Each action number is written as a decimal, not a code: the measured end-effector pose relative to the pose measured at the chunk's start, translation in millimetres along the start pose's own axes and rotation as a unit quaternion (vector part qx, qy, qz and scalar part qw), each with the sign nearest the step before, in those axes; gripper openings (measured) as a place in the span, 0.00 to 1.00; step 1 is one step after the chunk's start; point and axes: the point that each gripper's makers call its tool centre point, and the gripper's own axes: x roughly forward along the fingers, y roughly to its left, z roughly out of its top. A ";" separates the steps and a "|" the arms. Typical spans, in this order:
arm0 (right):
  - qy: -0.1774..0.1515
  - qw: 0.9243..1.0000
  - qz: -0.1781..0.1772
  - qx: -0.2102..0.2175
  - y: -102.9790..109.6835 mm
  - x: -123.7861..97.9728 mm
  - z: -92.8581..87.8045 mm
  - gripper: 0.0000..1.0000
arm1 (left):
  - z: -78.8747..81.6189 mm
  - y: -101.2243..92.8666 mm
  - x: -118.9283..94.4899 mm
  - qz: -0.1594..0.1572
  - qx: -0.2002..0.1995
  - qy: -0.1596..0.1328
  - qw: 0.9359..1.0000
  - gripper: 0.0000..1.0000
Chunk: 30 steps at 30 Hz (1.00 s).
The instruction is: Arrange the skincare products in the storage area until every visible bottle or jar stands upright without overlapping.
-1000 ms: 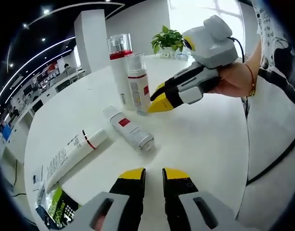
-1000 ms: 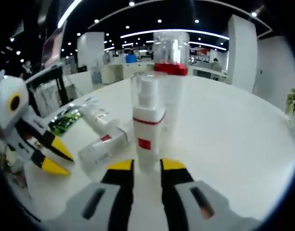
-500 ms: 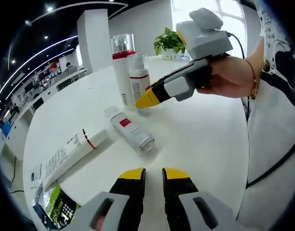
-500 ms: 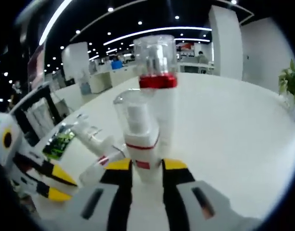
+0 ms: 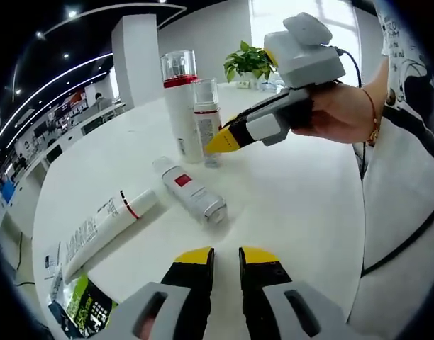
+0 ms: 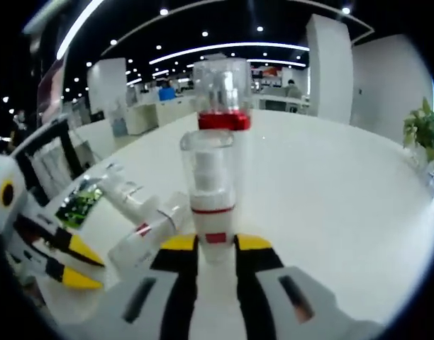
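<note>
Skincare bottles share a white round table (image 5: 302, 205). Upright stand a tall bottle with a red band (image 5: 180, 99) (image 6: 220, 106) and, just in front of it, a small pump bottle with a clear cap (image 5: 206, 117) (image 6: 208, 191). The right gripper (image 6: 215, 244) (image 5: 220, 140) has its jaws on either side of the pump bottle's base; whether they press it I cannot tell. A small bottle (image 5: 191, 190) and a long tube (image 5: 107, 225) lie flat nearer the left gripper (image 5: 225, 256), whose jaws are slightly apart and hold nothing. A green packet (image 5: 89, 306) lies at the table's edge.
</note>
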 end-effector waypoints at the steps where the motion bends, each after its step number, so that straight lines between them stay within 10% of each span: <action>1: 0.000 1.000 -0.001 0.001 -0.4 0.1 -0.1 0.19 | -0.2 -0.1 -0.1 -0.001 0.000 0.000 1.000 0.15; 30: 0.021 0.997 0.054 -0.042 15.1 -11.7 -19.9 0.19 | 4.2 1.6 -2.7 -0.003 0.010 0.000 1.000 0.15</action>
